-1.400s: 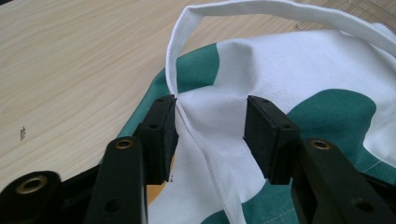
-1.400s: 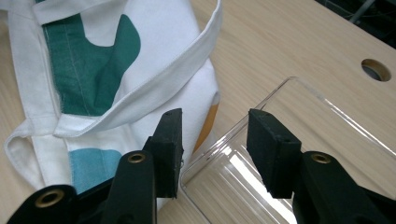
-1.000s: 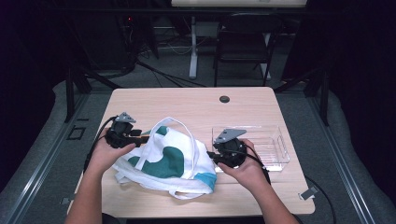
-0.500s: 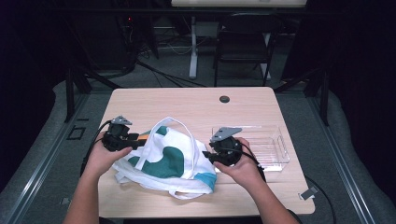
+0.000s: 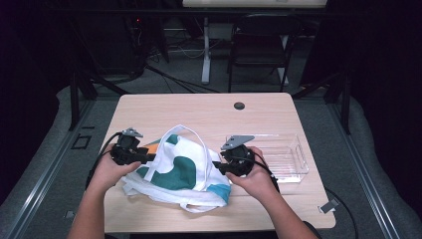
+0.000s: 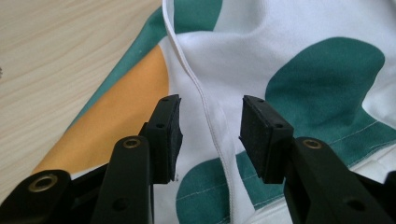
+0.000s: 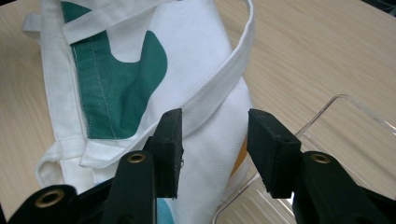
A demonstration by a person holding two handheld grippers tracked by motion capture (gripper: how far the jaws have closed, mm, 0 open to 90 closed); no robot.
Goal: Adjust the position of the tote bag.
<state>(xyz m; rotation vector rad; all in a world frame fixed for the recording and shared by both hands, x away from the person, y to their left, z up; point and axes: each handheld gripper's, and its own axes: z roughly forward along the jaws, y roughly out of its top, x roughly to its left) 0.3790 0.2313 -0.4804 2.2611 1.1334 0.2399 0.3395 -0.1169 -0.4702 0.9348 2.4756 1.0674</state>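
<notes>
A white cloth tote bag [image 5: 184, 169] with green and orange patches lies crumpled on the wooden table [image 5: 199, 109]. My left gripper [image 5: 152, 158] is at the bag's left edge. Its jaws have just been closing; a raised white seam fold [image 6: 205, 102] of the bag [image 6: 289, 70] runs between them [image 6: 211, 126], with the pads clear of it. My right gripper [image 5: 215, 164] is at the bag's right edge. Its jaws have just been opening a little, and the bag's side [image 7: 187, 60] and a white strap [image 7: 219, 79] lie under the gap [image 7: 215, 135], unpressed.
A clear plastic tray [image 5: 298, 149] stands at the right of the table, its rim [image 7: 336, 107] close beside my right gripper. A round black grommet [image 5: 239, 105] sits near the table's far edge. A chair and cables are on the floor beyond.
</notes>
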